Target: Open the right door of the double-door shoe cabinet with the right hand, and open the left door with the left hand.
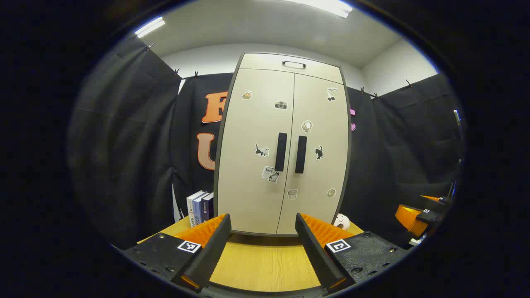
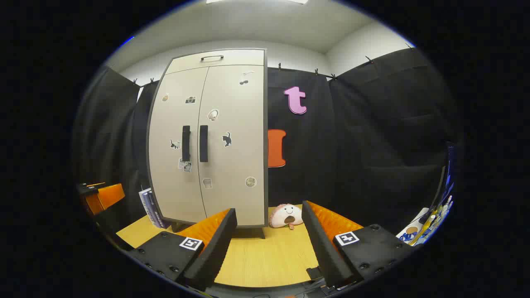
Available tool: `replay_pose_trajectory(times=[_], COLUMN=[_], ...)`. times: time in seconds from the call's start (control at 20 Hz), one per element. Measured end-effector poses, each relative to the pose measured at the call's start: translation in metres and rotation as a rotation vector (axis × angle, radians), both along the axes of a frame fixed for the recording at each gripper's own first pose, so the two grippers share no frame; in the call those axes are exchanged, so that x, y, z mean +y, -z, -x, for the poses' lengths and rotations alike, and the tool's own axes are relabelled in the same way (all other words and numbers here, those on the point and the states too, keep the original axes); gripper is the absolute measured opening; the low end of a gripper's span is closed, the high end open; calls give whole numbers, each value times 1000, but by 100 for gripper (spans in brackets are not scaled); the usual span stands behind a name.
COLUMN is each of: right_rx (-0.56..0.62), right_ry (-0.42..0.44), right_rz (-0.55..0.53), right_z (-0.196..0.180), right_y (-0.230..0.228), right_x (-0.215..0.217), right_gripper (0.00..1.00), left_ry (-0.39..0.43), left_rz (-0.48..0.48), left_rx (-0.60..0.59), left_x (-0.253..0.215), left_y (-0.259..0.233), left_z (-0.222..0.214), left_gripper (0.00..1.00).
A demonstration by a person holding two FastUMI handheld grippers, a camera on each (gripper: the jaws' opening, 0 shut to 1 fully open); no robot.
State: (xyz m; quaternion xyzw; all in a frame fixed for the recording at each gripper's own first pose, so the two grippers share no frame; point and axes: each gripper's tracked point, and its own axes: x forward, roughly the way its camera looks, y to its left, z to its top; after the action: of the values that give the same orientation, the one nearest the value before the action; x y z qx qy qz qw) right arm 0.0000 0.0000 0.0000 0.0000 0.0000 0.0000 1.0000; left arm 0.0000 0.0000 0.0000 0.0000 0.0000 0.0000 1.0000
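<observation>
Shoe cabinet (image 1: 285,145): smooth beige doors, stickered, shut.

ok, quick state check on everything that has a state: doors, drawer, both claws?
Left door: closed.
Right door: closed.
Top drawer: closed.
Left claw: open, empty, short of the cabinet.
Right claw: open, empty, short of the cabinet.
Books: upright beside the cabinet.

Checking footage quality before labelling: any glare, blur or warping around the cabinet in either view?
Left gripper view: cabinet sharp and evenly lit, its edges bowed by the fisheye; ceiling light blown out. Right gripper view: same bowing, sharp handles, no glare on the doors.
</observation>
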Motion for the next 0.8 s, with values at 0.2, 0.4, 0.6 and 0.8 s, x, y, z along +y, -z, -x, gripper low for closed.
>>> replay_pose_trajectory(times=[0.2,0.4,0.6,0.8], right_rx=[3,0,-5,1], right_ry=[-2,0,-3,-7], right_rz=[12,13,10,3], right_z=[4,3,2,-2], right_y=[4,2,2,5], right_x=[1,2,6,12], right_gripper=[100,100,100,100], left_ry=[-13,-19,-16,-14], left_rz=[1,1,-2,-8], left_rx=[10,5,7,21], left_x=[6,10,12,16], left_y=[2,1,4,8], left_z=[-1,-1,-4,-5], left_gripper=[95,95,95,95])
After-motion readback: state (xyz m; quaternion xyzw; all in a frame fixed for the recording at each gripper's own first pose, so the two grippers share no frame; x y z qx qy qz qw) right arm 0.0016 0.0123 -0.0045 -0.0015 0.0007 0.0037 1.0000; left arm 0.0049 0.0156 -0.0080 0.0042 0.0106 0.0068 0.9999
